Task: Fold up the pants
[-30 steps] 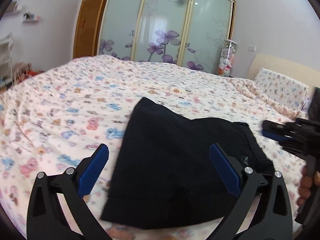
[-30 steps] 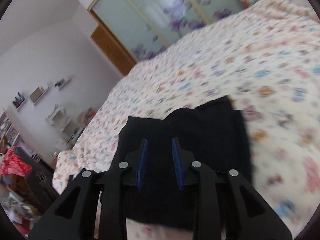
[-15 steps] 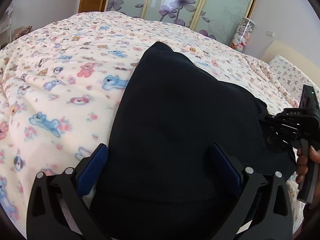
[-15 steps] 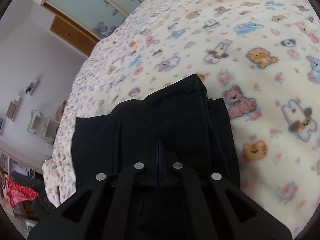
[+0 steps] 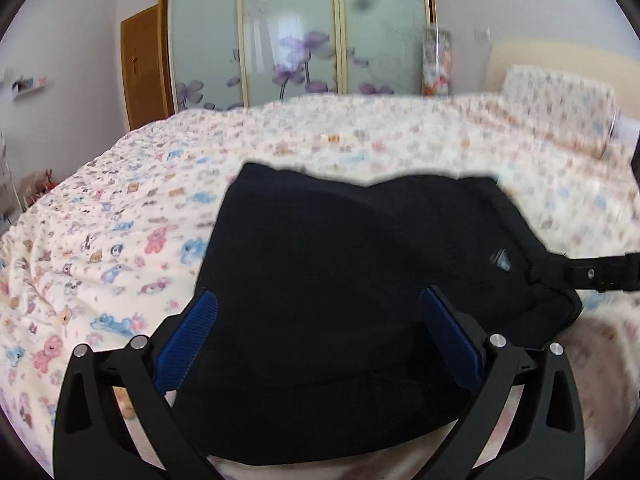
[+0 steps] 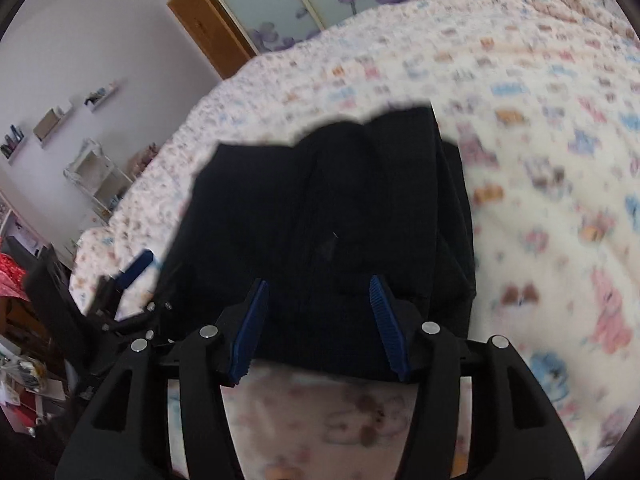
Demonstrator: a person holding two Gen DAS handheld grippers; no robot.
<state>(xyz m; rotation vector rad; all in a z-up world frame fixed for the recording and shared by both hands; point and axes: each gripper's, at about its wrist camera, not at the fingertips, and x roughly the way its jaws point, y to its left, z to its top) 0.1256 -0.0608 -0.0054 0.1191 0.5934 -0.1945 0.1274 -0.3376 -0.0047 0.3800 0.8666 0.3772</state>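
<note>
Already folded into a thick dark bundle, the black pants (image 5: 352, 280) lie on the bear-print bedspread (image 5: 120, 240). Over their near edge the left gripper (image 5: 320, 332) stands wide apart, clamping nothing. At the bundle's right corner the right gripper (image 6: 320, 316) is opening, its blue pads (image 6: 384, 320) off the cloth.

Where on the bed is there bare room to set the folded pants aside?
The bedspread lies bare left of the black pants, out to the bed's edge, and beyond them toward the wardrobe. In the right wrist view, it is also bare right of the pants. It is crowded at their near edge, where both grippers work.
</note>
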